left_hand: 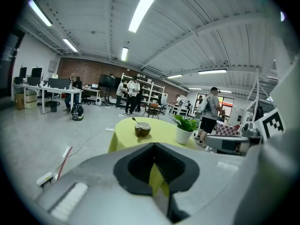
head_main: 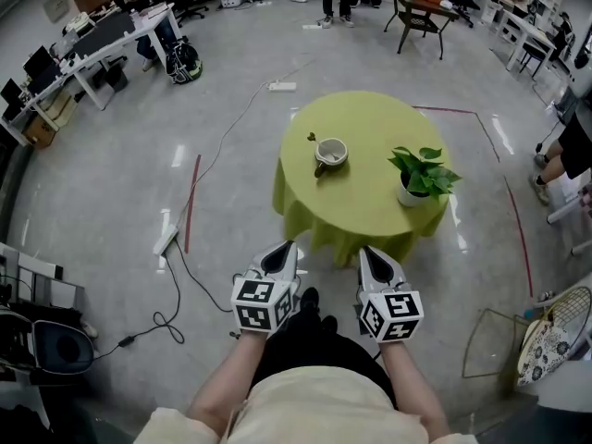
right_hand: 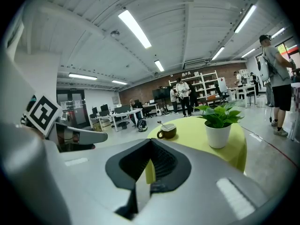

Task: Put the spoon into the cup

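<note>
Spoon [head_main: 314,141]: sat in the cup, handle leaning out over the rim, up and to the left in the head view.
Cup [head_main: 331,153]: upright on the table, left of its middle.
Table [head_main: 370,206]: round, under a yellow-green cloth.
Plant [head_main: 422,172]: in a white pot at the table's right side, well apart from the cup.
Left gripper [head_main: 282,251]: jaws pressed together, nothing between them; held off the table's near edge.
Right gripper [head_main: 370,253]: jaws likewise together and empty, just beside the left.
Power strip [head_main: 282,86]: on the floor beyond the table.
</note>
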Available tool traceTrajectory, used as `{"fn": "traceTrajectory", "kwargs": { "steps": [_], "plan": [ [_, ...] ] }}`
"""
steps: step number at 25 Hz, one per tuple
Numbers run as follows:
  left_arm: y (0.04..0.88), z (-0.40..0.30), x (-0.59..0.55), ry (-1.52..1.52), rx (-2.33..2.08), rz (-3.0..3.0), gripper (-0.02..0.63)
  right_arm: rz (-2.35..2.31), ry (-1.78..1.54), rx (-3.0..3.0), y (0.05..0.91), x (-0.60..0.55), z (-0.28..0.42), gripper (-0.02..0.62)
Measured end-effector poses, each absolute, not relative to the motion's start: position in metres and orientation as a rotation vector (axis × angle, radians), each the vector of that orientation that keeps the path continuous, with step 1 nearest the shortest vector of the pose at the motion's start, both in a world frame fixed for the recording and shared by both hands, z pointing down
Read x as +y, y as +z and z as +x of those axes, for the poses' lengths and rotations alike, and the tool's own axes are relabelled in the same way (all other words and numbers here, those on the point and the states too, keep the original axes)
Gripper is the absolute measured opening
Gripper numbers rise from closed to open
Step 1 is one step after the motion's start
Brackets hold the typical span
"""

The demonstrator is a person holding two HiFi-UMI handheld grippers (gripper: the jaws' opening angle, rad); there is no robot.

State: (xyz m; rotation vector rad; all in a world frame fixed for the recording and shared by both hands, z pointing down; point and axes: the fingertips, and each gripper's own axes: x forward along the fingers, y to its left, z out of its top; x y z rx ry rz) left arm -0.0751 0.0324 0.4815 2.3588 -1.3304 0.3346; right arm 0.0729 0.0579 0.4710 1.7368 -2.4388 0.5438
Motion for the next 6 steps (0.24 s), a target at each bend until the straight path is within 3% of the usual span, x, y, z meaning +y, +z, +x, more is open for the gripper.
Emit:
{"fn": "traceTrajectory", "kwargs": {
  "steps": [6],
  "plan": [
    [0.4777, -0.0747, 0.0441, 0.331, -1.330, 2.366, 0.002, 1.741, 0.542, -2.443, 0.4683, 0.0695, 0.0754, 0.000]
  ]
}}
